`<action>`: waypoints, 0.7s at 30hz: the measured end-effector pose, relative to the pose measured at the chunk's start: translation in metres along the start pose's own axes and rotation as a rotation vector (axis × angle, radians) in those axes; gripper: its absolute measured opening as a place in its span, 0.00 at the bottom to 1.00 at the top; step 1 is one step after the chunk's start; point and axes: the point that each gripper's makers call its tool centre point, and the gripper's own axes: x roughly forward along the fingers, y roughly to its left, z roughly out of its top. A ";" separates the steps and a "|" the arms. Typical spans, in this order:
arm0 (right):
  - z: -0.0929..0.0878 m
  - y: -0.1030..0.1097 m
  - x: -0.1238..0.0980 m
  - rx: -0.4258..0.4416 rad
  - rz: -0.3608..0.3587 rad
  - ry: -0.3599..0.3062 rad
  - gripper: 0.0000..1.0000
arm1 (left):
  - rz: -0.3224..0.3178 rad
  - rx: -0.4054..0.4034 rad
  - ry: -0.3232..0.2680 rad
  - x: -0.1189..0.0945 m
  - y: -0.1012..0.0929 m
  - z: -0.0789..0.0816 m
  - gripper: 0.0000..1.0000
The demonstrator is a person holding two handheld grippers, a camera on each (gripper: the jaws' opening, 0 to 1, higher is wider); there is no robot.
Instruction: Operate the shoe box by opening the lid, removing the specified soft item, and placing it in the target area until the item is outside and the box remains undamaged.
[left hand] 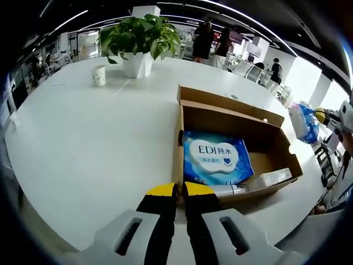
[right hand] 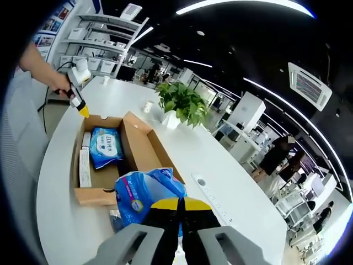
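One open cardboard shoe box [left hand: 231, 118] on one white table [left hand: 83, 149]. Inside box: one blue wet-wipes pack [left hand: 216, 158], one long white tube-like item [left hand: 259, 181] along box wall; second white strip beside it in right gripper view, unclear. One blue-and-white soft plastic pack [right hand: 144, 196] outside box. One potted plant [left hand: 140, 38]. One paper cup [left hand: 99, 74]. One white power strip [right hand: 212, 197]. Two grippers: left gripper [left hand: 181, 190], right gripper [right hand: 179, 203]. At least three people in background.
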 end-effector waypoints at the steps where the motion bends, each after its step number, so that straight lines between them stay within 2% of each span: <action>1: -0.002 -0.002 -0.001 0.003 -0.004 0.003 0.00 | 0.001 0.001 0.000 0.000 0.000 0.000 0.03; 21: -0.052 -0.030 -0.037 0.039 -0.069 0.053 0.00 | 0.014 0.017 0.014 0.000 -0.001 0.000 0.02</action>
